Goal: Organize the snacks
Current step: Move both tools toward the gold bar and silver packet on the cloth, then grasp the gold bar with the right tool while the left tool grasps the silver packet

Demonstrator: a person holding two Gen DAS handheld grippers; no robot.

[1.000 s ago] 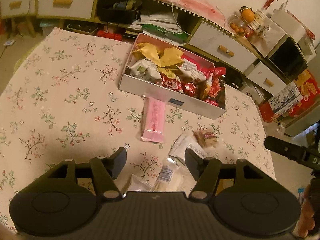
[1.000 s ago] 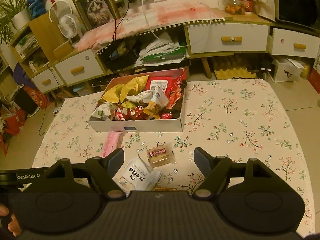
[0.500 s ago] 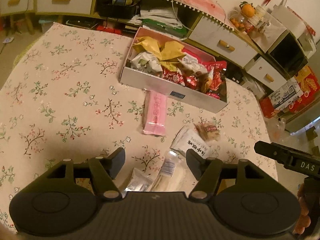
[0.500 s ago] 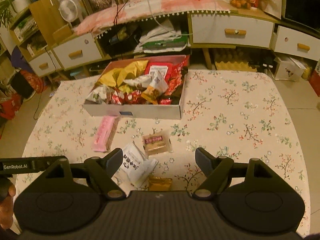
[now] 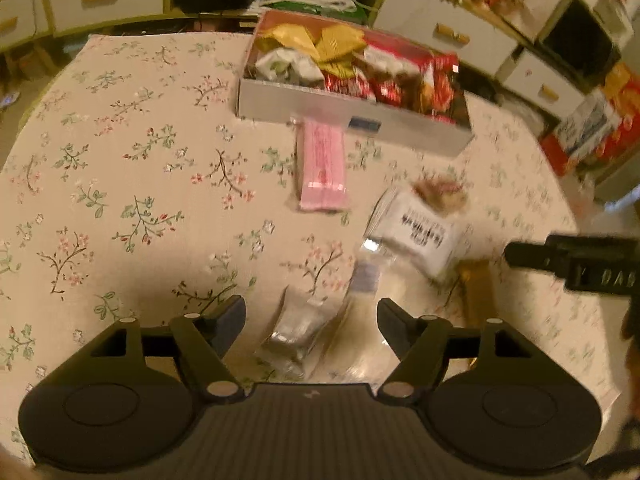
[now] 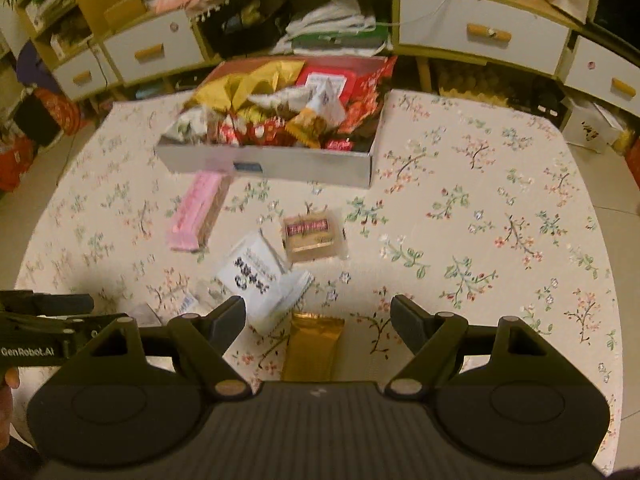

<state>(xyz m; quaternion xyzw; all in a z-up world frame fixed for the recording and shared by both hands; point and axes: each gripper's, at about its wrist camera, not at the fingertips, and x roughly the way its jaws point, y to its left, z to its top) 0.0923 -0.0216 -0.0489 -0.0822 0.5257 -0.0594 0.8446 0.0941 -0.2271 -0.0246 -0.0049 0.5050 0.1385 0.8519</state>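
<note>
A white box (image 6: 272,162) full of snack packets stands at the far side of the floral table. Loose in front of it lie a pink bar (image 6: 196,210), a brown square snack (image 6: 312,234), a white printed packet (image 6: 256,276), a gold bar (image 6: 314,346) and clear packets (image 5: 304,320). My left gripper (image 5: 312,320) hangs over the clear packets, its jaws opening, pads touching nothing. My right gripper (image 6: 318,320) is open above the gold bar, which lies between its fingers untouched. In the left wrist view the box (image 5: 344,116), pink bar (image 5: 322,168) and white packet (image 5: 420,236) show blurred.
White drawers with wooden handles (image 6: 480,34) and a cluttered shelf (image 6: 328,32) line the wall behind the table. Boxes (image 5: 592,124) stand on the floor at the right. The floral cloth (image 6: 500,208) to the right of the snacks is bare. A hand (image 6: 8,384) shows at the left edge.
Both grippers have sunk toward the table and tilted down. The gold bar has come into sight between the right fingers; the clear packets now lie between the left fingers, whose jaws have widened slightly.
</note>
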